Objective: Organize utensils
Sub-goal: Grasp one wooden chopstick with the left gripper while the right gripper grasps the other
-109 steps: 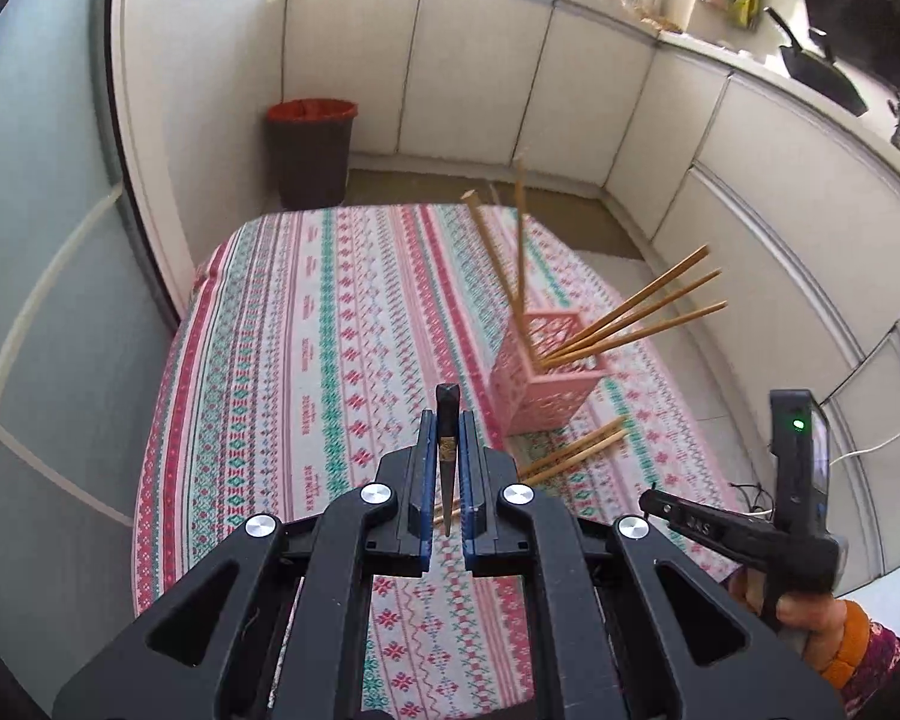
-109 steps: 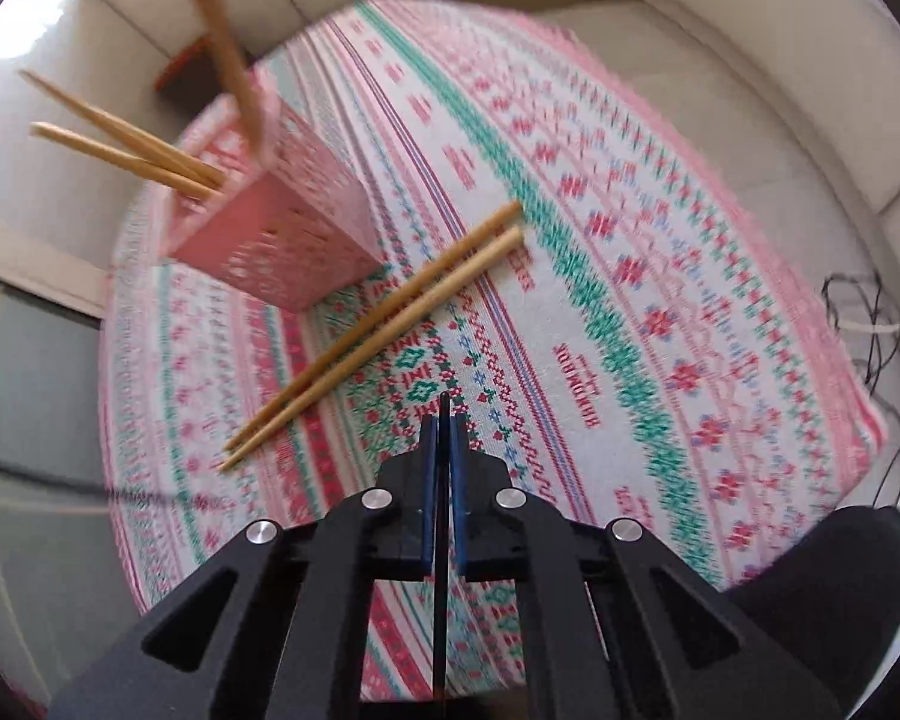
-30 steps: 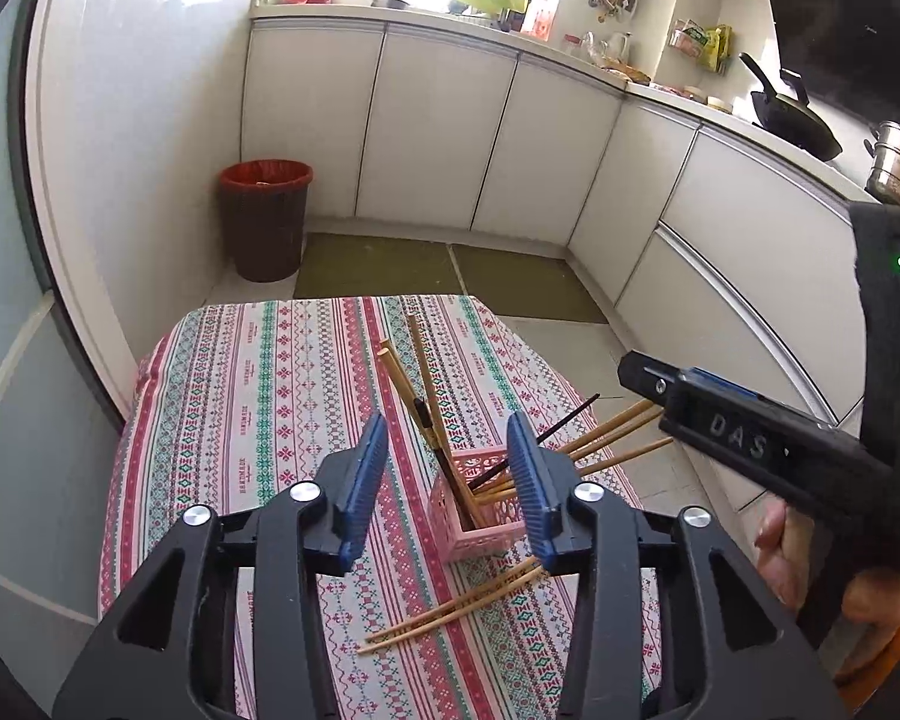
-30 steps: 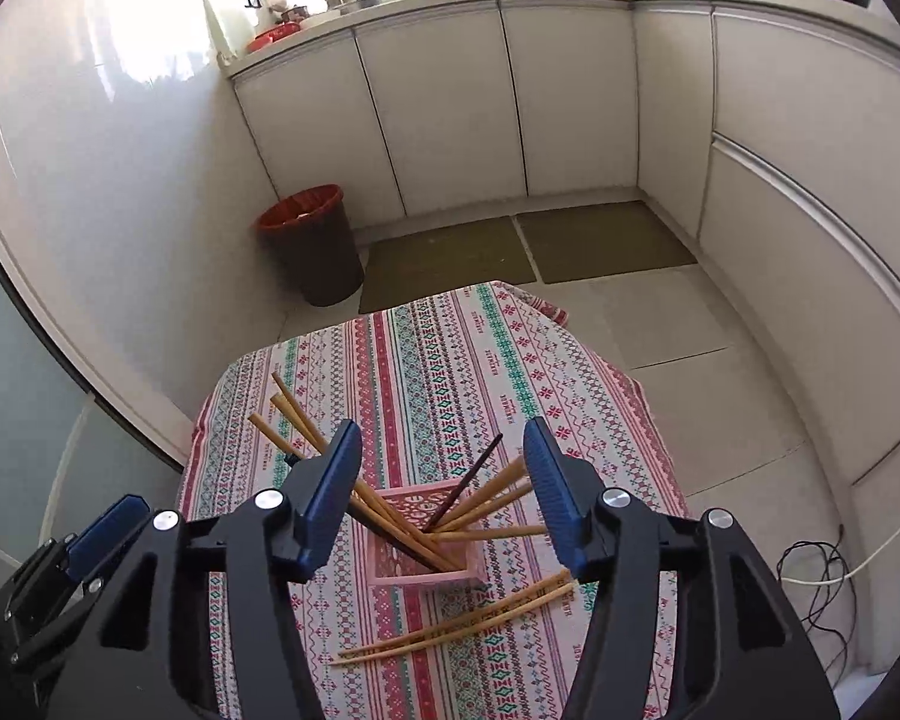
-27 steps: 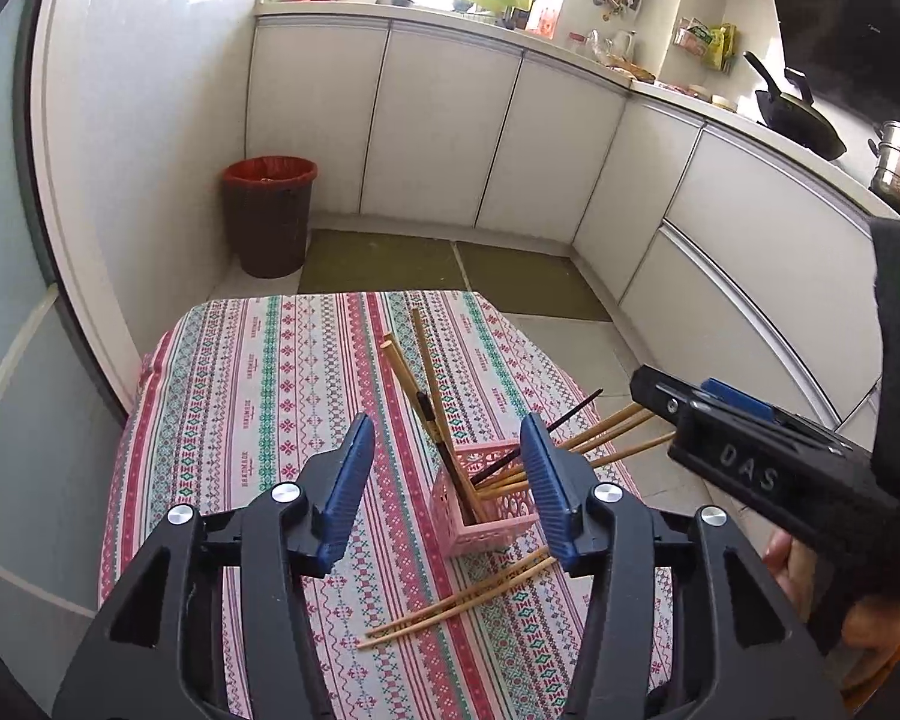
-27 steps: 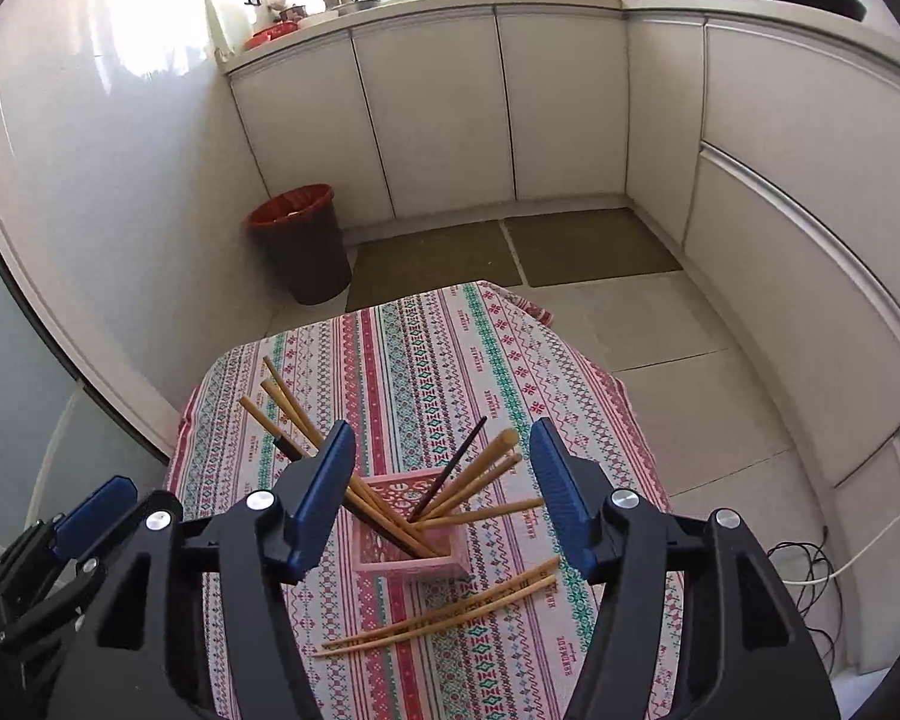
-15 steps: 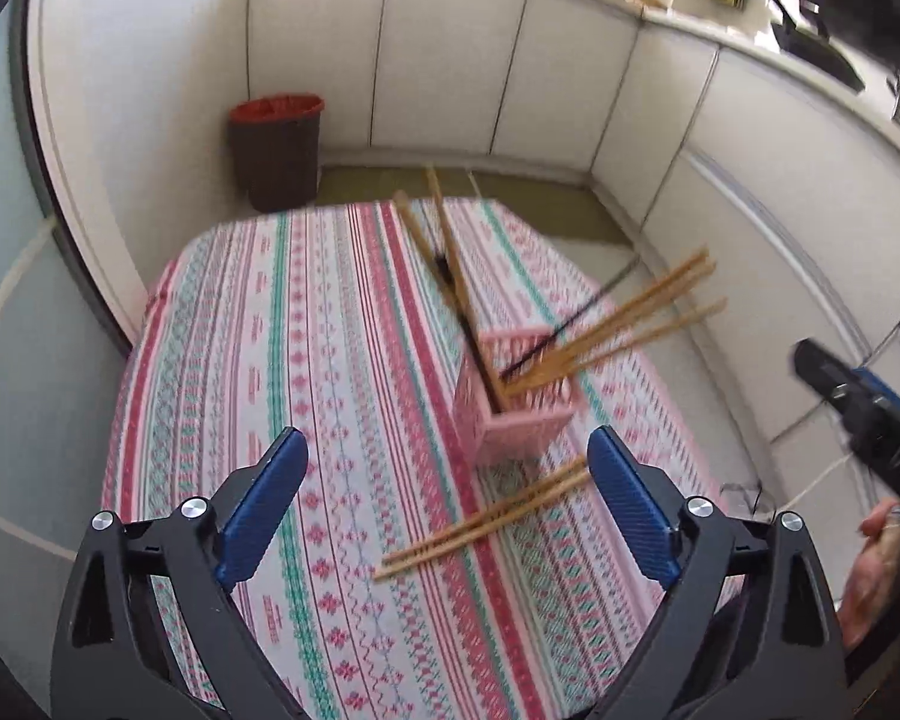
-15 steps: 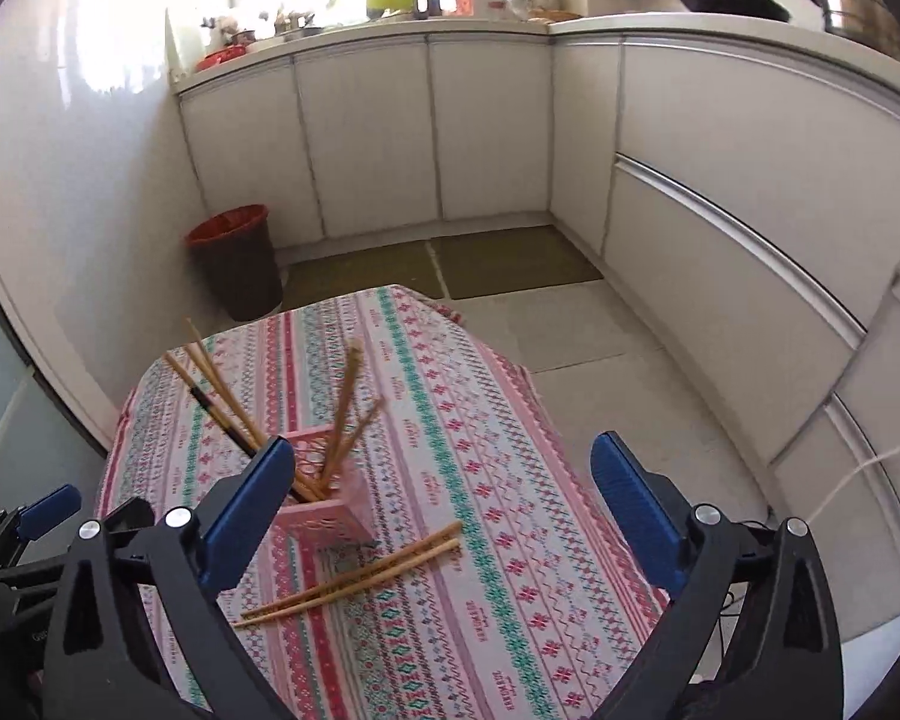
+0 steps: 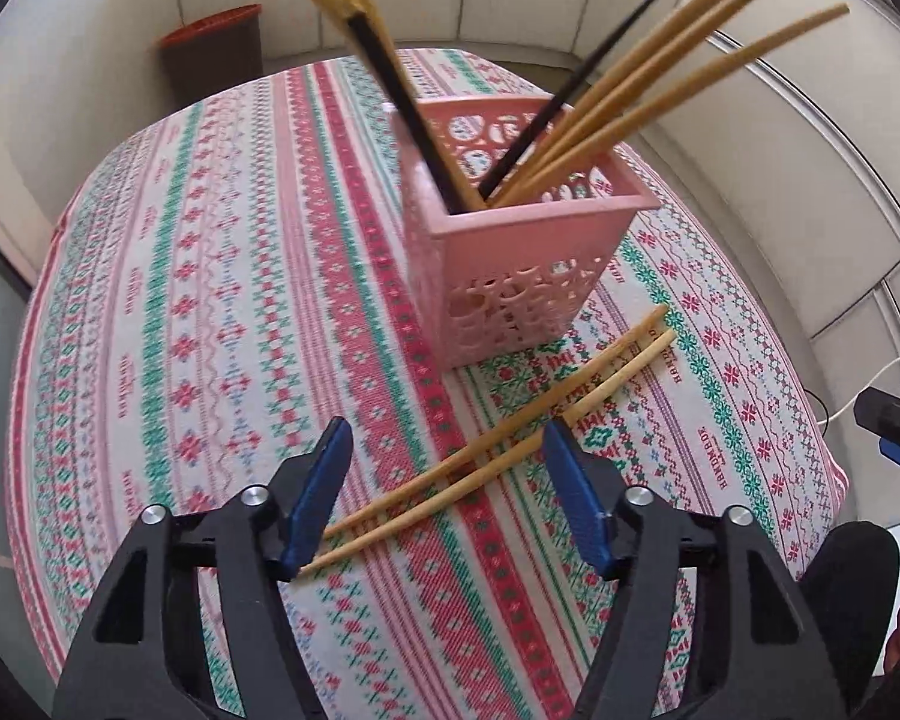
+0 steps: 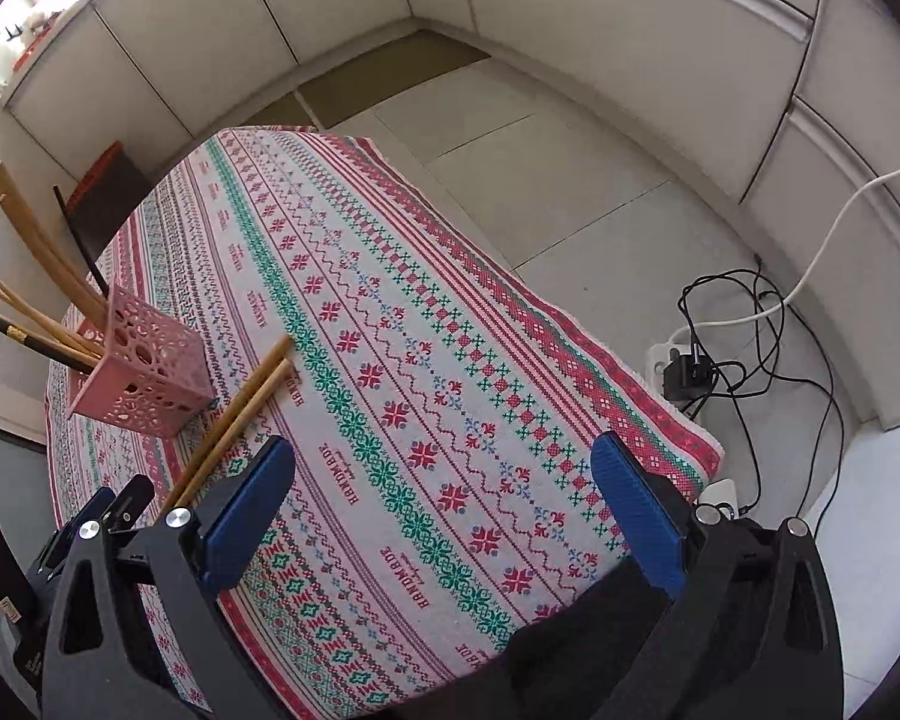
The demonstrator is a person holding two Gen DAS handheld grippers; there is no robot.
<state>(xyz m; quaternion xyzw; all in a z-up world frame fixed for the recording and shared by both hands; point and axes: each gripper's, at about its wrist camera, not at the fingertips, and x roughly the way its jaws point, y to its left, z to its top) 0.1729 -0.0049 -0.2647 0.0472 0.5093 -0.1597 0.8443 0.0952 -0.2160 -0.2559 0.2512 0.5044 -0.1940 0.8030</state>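
**Two chopsticks left lying beside the holder**

Most of the job is looking done: the pink holder (image 9: 510,252) is standing on the cloth-covered counter (image 9: 210,276) with a bundle of wooden chopsticks (image 9: 648,78) and two black ones leaning out of it. Two loose wooden chopsticks (image 9: 510,444) are lying side by side on the cloth, just beside the holder's near right corner, so I judge they are what remains.

The left tongs (image 9: 450,498) are hanging low over that pair, tilted down, blue pads spread wide and straddling the near ends, gripping nothing. The right tongs (image 10: 444,516) are hovering off to the right over bare cloth, jaws also wide apart and empty, pointed away from the holder.
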